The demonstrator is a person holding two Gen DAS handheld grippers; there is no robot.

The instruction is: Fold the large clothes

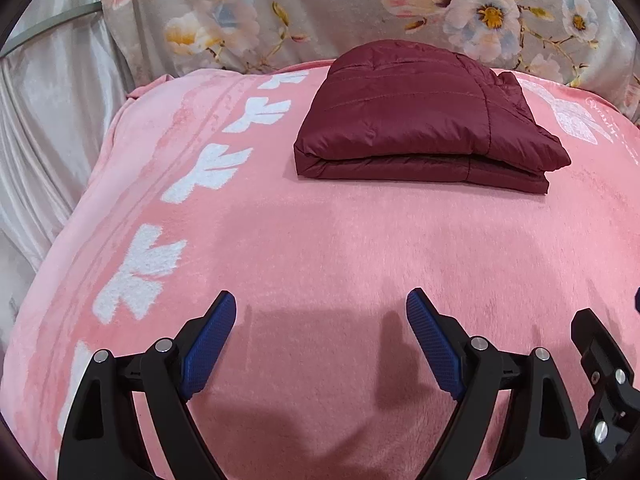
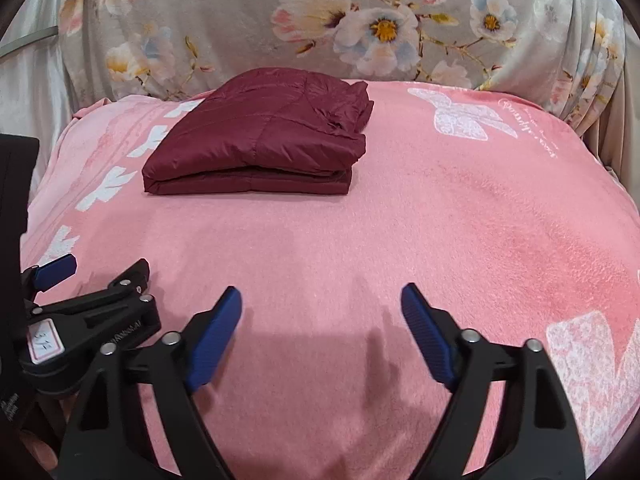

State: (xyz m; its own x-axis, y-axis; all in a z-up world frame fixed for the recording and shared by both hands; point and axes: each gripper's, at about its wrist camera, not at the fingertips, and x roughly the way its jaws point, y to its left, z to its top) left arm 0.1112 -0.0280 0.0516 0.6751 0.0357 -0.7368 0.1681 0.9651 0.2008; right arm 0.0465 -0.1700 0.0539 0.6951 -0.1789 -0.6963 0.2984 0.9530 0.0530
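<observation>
A dark red quilted jacket lies folded into a compact rectangle on the pink blanket, at the far side. It also shows in the right wrist view, far left of centre. My left gripper is open and empty, low over the blanket, well short of the jacket. My right gripper is open and empty, also near the front. The left gripper's body shows at the right wrist view's lower left, and the right gripper's side at the left wrist view's lower right.
The pink blanket with white bow prints covers the surface. A grey floral fabric hangs behind it. Pale satin cloth hangs at the left edge.
</observation>
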